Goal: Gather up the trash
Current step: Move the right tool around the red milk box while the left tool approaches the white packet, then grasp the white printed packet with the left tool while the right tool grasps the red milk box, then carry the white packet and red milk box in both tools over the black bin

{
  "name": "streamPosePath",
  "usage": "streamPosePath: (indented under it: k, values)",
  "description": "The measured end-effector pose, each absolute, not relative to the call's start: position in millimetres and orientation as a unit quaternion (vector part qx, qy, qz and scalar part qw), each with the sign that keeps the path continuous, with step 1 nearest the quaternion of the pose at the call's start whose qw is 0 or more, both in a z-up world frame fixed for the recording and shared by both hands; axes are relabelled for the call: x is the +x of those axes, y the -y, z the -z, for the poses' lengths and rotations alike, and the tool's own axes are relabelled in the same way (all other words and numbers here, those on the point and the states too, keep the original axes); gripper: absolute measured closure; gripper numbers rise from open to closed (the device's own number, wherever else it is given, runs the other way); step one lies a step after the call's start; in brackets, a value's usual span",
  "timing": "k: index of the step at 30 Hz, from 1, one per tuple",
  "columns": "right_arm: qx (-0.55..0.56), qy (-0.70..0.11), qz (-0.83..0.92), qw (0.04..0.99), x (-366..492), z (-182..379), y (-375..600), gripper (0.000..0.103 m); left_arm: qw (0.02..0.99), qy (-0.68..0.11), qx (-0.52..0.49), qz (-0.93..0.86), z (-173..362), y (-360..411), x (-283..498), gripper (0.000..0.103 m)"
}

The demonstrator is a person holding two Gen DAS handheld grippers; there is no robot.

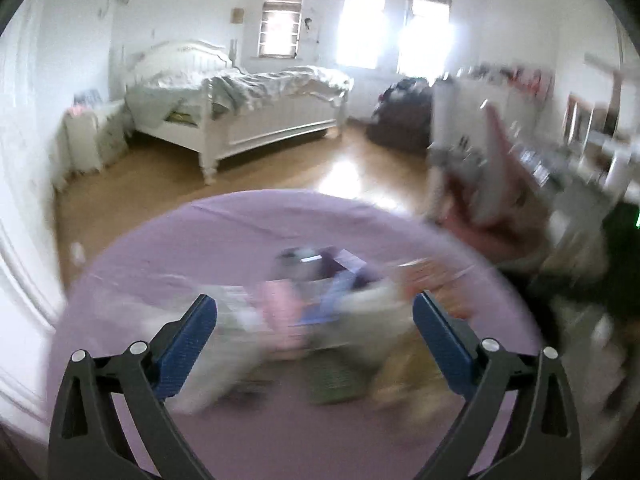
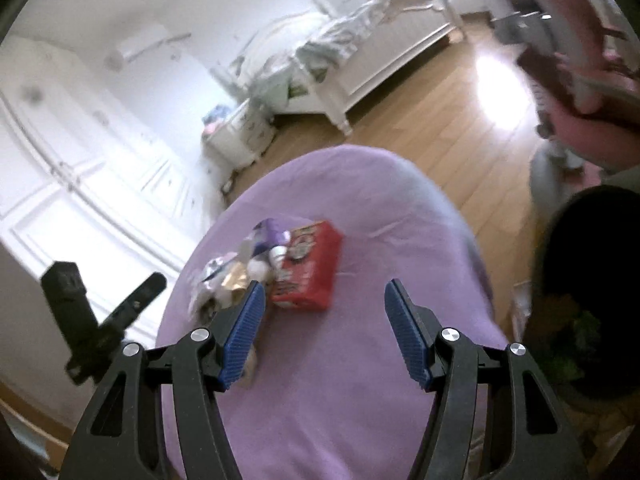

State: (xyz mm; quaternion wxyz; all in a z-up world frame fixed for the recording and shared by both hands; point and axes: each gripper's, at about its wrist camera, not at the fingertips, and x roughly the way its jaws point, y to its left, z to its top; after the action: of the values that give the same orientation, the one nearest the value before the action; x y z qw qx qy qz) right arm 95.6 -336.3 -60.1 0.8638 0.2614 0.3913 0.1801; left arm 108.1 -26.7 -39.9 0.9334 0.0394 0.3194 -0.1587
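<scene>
In the left wrist view the left gripper (image 1: 315, 332) hangs over the purple tablecloth (image 1: 160, 248) with its blue pads spread wide and nothing between them; beyond them a heap of trash (image 1: 320, 320) sits around the middle of the table, smeared by motion blur so that only pinkish, bluish and pale shapes can be made out, and no single piece can be named. That blur is the first risk: a pick aimed now would likely be misjudged, closing on cloth or knocking loose pieces toward the near edge. In the right wrist view the right gripper (image 2: 325, 330) is likewise parted and empty, above the near part of the table. Ahead of it lies a red carton (image 2: 310, 266), and touching the carton's left side is a cluster of crumpled wrappers (image 2: 224, 284) with a small white bottle (image 2: 276, 256) among them. The left gripper's body (image 2: 100, 320) shows beyond the table's left edge. The left pad sits close over the wrappers, so a closing motion there could pinch only a corner of foil and scatter the rest. The carton looks wide for the jaws; gripped across its broad face it may slip or tip. A dark bin (image 2: 592, 280) stands off the right edge, and a loosely held piece could drop on the wooden floor (image 2: 440, 120) on the way.
</scene>
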Motion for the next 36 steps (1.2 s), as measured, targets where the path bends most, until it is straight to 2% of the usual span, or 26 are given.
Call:
streamPosePath:
  k: [3, 9, 17, 19, 20, 22, 28, 36]
  values:
    - [0.255, -0.421, -0.175, 0.853, 126, 65, 309, 0.04, 0.919, -0.348, 0.09, 0.16, 54, 5, 128, 0.006]
    - [0.196, -0.47, -0.151, 0.847, 175, 74, 257, 0.04, 0.893, -0.384, 0.128, 0.197, 77, -16, 157, 0.006]
    - [0.095, -0.513, -0.105, 0.847, 212, 91, 200, 0.04, 0.87, -0.4, 0.174, 0.231, 95, -9, 175, 0.006]
    - [0.08, -0.51, -0.099, 0.851, 210, 95, 197, 0.049, 0.869, -0.402, 0.165, 0.239, 95, -11, 176, 0.006]
    - [0.079, -0.505, -0.101, 0.854, 207, 95, 197, 0.049, 0.868, -0.404, 0.155, 0.242, 95, -12, 177, 0.008]
    - [0.087, -0.497, -0.102, 0.858, 203, 96, 198, 0.05, 0.865, -0.414, 0.136, 0.247, 99, -14, 181, 0.024]
    - [0.156, -0.432, -0.113, 0.881, 175, 78, 240, 0.05, 0.88, -0.396, 0.095, 0.245, 87, -22, 170, 0.053]
    - [0.211, -0.349, -0.124, 0.905, 123, 32, 292, 0.05, 0.908, -0.358, -0.009, 0.217, 55, -48, 146, 0.071]
